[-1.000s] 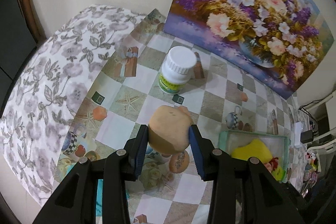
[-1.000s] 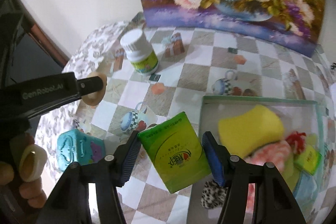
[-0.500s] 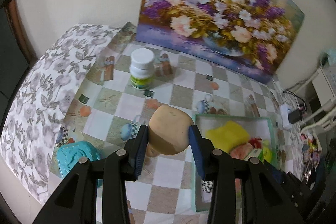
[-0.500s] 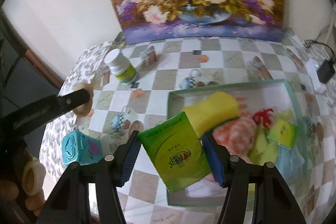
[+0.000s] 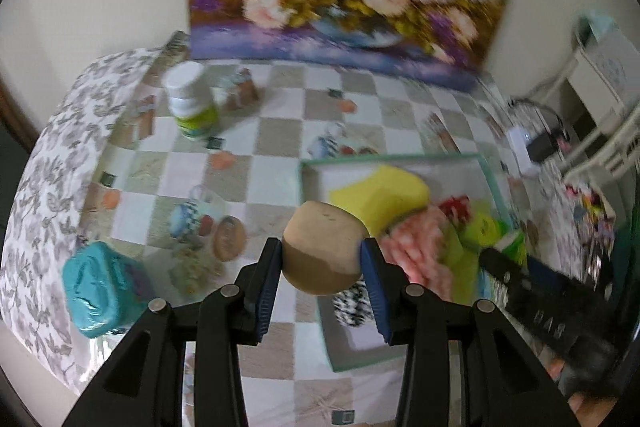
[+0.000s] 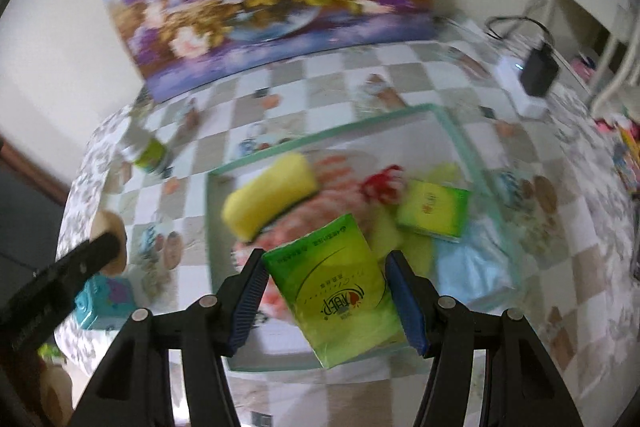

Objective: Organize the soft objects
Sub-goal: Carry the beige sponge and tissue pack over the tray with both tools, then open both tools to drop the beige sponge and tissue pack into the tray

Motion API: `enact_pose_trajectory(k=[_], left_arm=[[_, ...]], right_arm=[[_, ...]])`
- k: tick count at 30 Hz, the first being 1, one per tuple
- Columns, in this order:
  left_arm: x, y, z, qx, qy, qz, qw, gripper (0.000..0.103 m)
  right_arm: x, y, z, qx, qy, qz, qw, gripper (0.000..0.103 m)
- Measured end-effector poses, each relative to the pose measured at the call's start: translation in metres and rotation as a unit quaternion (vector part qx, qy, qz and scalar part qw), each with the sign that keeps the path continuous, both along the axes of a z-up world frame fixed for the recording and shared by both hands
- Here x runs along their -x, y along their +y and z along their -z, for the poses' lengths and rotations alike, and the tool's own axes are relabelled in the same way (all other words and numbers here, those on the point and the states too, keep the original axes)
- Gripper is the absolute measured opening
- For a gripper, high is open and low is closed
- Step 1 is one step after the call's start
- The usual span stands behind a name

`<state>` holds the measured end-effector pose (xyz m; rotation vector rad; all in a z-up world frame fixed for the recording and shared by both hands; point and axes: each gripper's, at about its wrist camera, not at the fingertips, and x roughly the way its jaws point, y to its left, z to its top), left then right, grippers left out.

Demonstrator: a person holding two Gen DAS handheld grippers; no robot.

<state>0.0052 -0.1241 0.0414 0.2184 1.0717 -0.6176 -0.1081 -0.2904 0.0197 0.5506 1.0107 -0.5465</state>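
Blurring hides tray (image 6: 472, 143) contents; tissue pack (image 6: 340, 283) legible.

I see a matt tan foam ball (image 5: 324, 253), a glossy plastic-wrapped green tissue pack (image 6: 334, 291), a porous yellow sponge (image 6: 270, 197), and a shiny checked oilcloth tablecloth (image 5: 280, 143).

My left gripper (image 5: 322, 269) points steeply down, its blue pads clamped on a tan ball. My right gripper (image 6: 326, 297) tilts down too, jaws pinching a green tissue pack.
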Motion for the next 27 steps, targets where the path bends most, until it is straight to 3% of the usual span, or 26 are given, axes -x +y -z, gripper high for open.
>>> enact_pose_trajectory(k=[8, 20, 27], left_arm=[[0.028, -0.035, 0.025, -0.014, 0.044, 0.056, 0.9974, 0.043], [0.03, -0.043, 0.069, -0.062, 0.1, 0.05, 0.9918, 0.045], [0.029, -0.043, 0.076, -0.066, 0.117, 0.051, 0.9896, 0.048]], right_arm=[[0.025, -0.034, 0.011, -0.001, 0.021, 0.05, 0.998, 0.063], [0.013, -0.032, 0.046, -0.023, 0.059, 0.033, 0.997, 0.063], [0.006, -0.029, 0.066, -0.032, 0.094, 0.023, 0.995, 0.064]])
